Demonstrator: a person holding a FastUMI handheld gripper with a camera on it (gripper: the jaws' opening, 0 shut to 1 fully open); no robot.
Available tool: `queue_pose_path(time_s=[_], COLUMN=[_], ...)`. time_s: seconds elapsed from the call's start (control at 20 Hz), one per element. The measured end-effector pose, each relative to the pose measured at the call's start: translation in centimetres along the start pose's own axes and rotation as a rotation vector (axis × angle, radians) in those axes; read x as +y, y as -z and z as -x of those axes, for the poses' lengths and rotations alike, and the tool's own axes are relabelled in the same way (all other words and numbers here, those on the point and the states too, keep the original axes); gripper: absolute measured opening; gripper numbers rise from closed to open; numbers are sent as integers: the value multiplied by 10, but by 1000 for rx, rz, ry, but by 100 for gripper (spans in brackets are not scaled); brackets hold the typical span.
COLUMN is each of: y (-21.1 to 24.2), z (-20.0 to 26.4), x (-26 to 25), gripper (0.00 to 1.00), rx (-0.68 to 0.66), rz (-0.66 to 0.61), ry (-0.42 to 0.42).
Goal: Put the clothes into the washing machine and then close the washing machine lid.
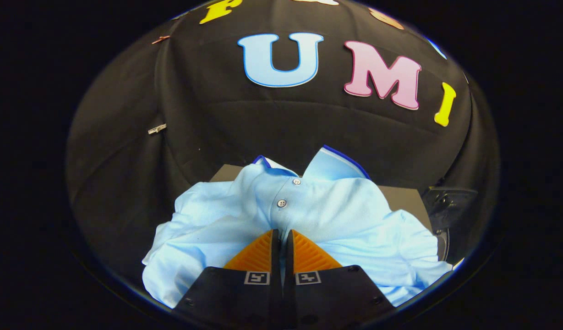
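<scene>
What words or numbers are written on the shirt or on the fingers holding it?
Light blue shirt: no word, brand or number to read; it has two plain buttons.
Gripper, its fingers closed on a fold of the shirt: each carries a small square marker with a blocky pattern, not letters or numbers.
So there is nothing to read.

No legible text; coded square tags on claw, clamped on shirt.

Gripper body, seen from its own camera
Two ribbed wedge pads on dark blocky mounts; each mount carries a small square coded marker and round screw heads
</scene>
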State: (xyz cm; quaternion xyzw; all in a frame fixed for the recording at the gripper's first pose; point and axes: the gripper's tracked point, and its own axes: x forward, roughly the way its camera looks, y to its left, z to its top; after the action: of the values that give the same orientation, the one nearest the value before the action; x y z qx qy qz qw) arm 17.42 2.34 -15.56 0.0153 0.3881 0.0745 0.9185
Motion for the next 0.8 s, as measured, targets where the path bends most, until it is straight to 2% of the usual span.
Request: queue_pose_path(time_s=[0.25,0.4,0.65,0.8], y=[-6,-8,-44,-49], z=[13,20,56,75], x=[-8,-23,-18,-22], gripper=[5,6,5,5], rx=[-52,-44,-181,-213], rz=[-87,-70,26,58], ry=[-66,-37,-94,-111])
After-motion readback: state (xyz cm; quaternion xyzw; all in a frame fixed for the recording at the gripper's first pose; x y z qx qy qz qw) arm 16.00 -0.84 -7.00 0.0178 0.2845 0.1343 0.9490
